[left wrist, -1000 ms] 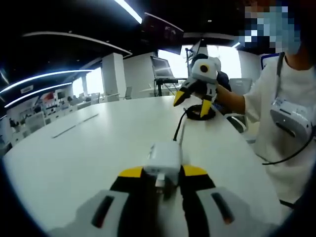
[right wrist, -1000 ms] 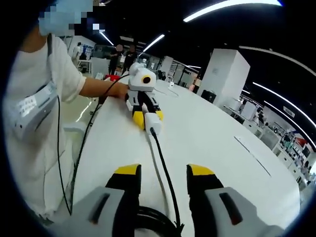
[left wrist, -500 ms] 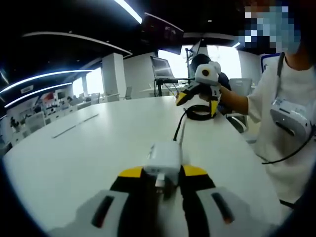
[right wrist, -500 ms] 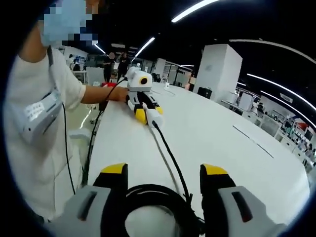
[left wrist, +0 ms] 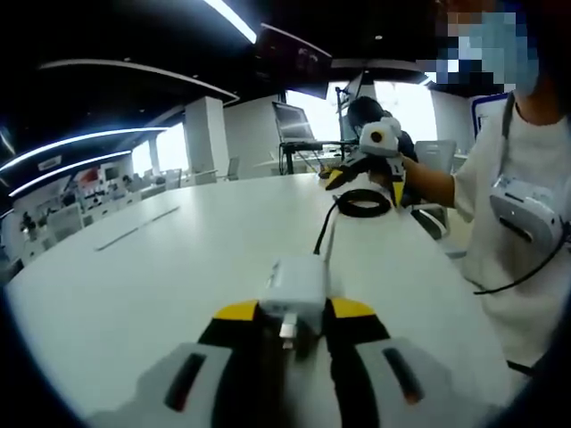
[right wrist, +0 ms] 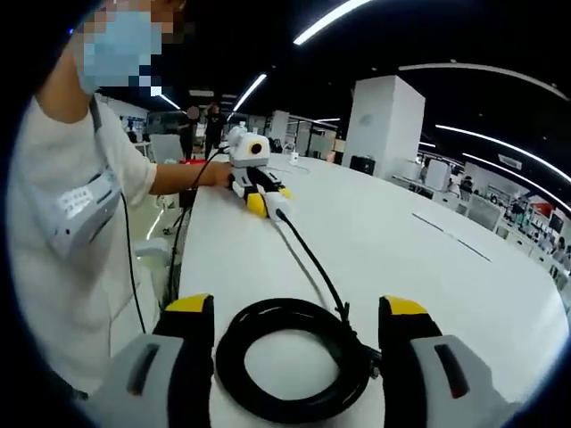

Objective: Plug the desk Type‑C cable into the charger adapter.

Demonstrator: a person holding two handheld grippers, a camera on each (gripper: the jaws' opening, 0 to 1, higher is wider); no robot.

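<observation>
White square plastic charger adapter (left wrist: pixel 293 287) sits clamped in the left gripper (left wrist: pixel 294 314) on the white round table (left wrist: pixel 178 259). Black coiled cable (right wrist: pixel 290 357) lies on the table between the spread, empty right gripper (right wrist: pixel 298 312) jaws. Best to close on the cable near its free end, not the coil.

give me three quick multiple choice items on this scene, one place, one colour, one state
1. Where does the coiled cable lie?
A. on the white table, between the right gripper's fingers
B. on the floor
C. on a chair

2. What colour is the charger adapter?
A. black
B. white
C. red

3. What is the left gripper doing?
A. open over bare table
B. shut on the charger adapter
C. shut on the coil

Key: 1 A, the right gripper view shows the coil on the table between spread fingers; 2 B, its body is white; 3 B, the fingers clamp its sides.
</observation>
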